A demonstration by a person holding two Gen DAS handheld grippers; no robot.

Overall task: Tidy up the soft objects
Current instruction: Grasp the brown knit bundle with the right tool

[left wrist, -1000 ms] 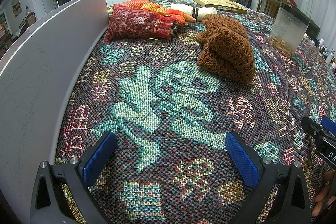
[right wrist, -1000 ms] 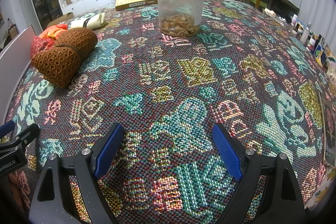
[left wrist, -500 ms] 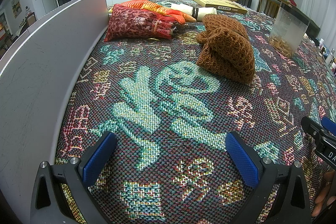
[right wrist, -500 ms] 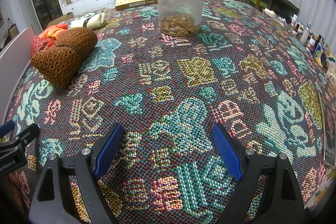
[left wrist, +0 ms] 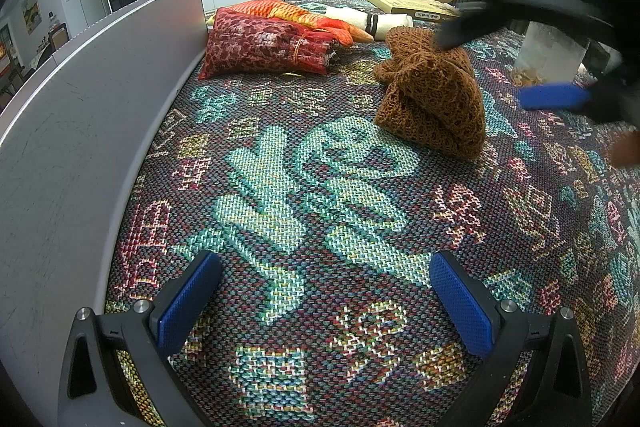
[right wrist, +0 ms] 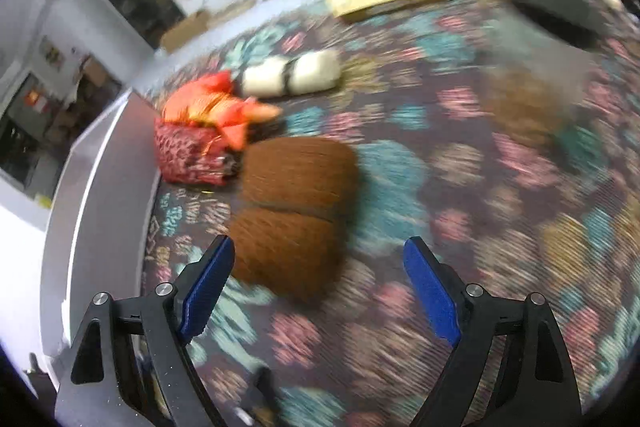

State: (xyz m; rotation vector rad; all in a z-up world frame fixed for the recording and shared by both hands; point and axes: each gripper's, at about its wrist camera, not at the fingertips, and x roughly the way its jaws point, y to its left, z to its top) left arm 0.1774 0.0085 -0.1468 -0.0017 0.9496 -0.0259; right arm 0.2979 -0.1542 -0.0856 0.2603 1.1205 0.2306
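Note:
A brown knitted bundle (left wrist: 432, 99) lies on the patterned tablecloth; it also shows in the right wrist view (right wrist: 292, 211). Behind it lie a dark red patterned bundle (left wrist: 264, 47), an orange bundle (left wrist: 304, 17) and a white roll with a dark band (left wrist: 372, 23). My left gripper (left wrist: 326, 301) is open and empty, low over the cloth near the front. My right gripper (right wrist: 320, 287) is open and empty, hovering just short of the brown bundle; it appears blurred at the upper right of the left wrist view (left wrist: 552, 27).
A grey panel (left wrist: 80, 131) runs along the table's left edge. A clear container with brown pieces (left wrist: 548, 55) stands at the right. A flat yellow box (left wrist: 412, 7) lies at the far end.
My right gripper has swung left and up over the table toward the brown bundle, and now enters the left wrist view. My left gripper has not moved.

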